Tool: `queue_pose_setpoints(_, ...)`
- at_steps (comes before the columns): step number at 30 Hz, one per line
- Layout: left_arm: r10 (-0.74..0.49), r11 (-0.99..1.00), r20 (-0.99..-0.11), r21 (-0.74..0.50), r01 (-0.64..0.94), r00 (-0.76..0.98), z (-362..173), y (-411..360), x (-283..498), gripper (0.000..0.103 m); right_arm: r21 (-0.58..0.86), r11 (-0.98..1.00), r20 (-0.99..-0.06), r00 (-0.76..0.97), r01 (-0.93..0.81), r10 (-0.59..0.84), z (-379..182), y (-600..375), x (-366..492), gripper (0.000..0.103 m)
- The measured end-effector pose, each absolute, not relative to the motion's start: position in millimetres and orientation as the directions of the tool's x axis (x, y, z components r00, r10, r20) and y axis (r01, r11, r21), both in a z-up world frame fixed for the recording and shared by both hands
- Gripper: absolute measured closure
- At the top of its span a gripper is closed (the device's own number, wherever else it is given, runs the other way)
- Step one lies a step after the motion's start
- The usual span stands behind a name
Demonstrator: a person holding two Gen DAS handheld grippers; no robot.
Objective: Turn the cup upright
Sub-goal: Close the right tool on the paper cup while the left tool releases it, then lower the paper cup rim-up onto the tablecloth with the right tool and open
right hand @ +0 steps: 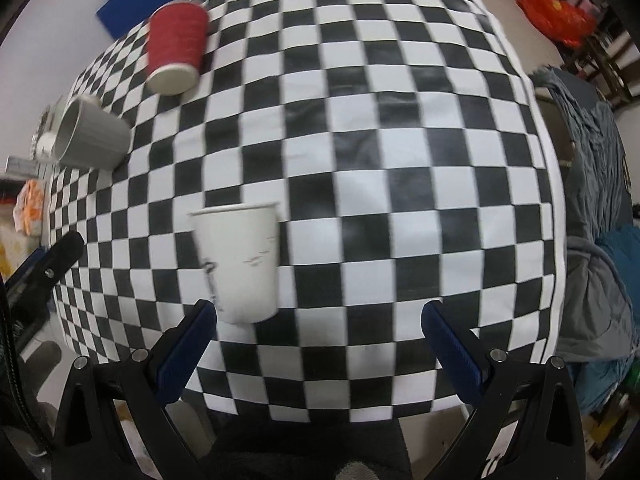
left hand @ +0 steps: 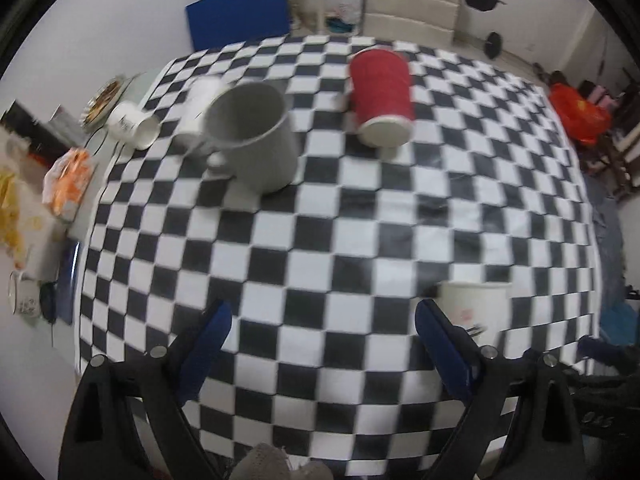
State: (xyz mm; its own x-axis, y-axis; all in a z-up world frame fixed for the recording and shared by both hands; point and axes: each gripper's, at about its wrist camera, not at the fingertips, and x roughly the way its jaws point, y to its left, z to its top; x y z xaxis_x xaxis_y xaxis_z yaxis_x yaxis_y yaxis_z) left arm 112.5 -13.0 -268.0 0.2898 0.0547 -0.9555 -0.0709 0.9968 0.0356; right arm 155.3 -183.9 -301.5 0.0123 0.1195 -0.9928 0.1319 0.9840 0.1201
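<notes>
A red paper cup (left hand: 383,98) lies on its side on the checkered tablecloth (left hand: 320,248), its white base toward me; it also shows in the right wrist view (right hand: 176,46). A grey mug (left hand: 254,136) stands upright at the left (right hand: 90,140). A white paper cup (right hand: 240,262) stands upright near my right gripper's left finger, and shows in the left wrist view (left hand: 474,312). My left gripper (left hand: 322,326) is open and empty. My right gripper (right hand: 320,322) is open and empty.
White mugs (left hand: 134,124) and a white cup (left hand: 200,110) sit at the far left with snack bags (left hand: 66,182). A blue board (left hand: 238,14) and a chair (left hand: 412,6) stand behind the table. Grey clothing (right hand: 592,200) lies off the right edge.
</notes>
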Motion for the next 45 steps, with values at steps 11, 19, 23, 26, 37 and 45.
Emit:
queue_pose_setpoints(11, 0.124, 0.990, -0.971, 0.106, -0.096, 0.204, -325.1, 9.1, 101.0, 0.009, 0.113, 0.992, -0.993, -0.029, 0.063, 0.115, -323.7, -151.8, 171.0, 0.000)
queue_pose_setpoints(19, 0.125, 0.990, -0.981, 0.114, -0.085, 0.145, -351.0, 8.9, 109.7, 0.009, 0.175, 0.980, -0.980, -0.076, 0.091, 0.182, -339.7, -160.9, 195.9, 0.000)
queue_pose_setpoints(23, 0.119, 0.991, -0.984, 0.110, -0.070, 0.135, -355.8, 2.6, 116.5, 0.009, 0.179, 0.980, -0.978, -0.095, 0.091, 0.188, -349.8, -163.8, 210.7, 0.002)
queue_pose_setpoints(26, 0.117, 0.992, -0.985, 0.110, -0.055, 0.130, -357.6, -4.1, 121.4, 0.009, 0.188, 0.978, -0.973, -0.117, 0.091, 0.198, -356.7, -167.1, 219.9, 0.009)
queue_pose_setpoints(37, 0.087, 0.995, -0.988, 0.079, -0.068, 0.126, -356.0, -6.2, 147.8, 0.009, 0.208, 0.970, -0.974, 0.123, 0.130, 0.192, -324.8, -190.0, 239.6, 0.037)
queue_pose_setpoints(45, 0.078, 0.992, -0.989, 0.065, -0.108, 0.123, -365.1, -5.8, 174.7, 0.009, 0.139, 0.985, -0.851, 0.521, 0.104, 0.065, -316.0, -190.2, 227.3, 0.037)
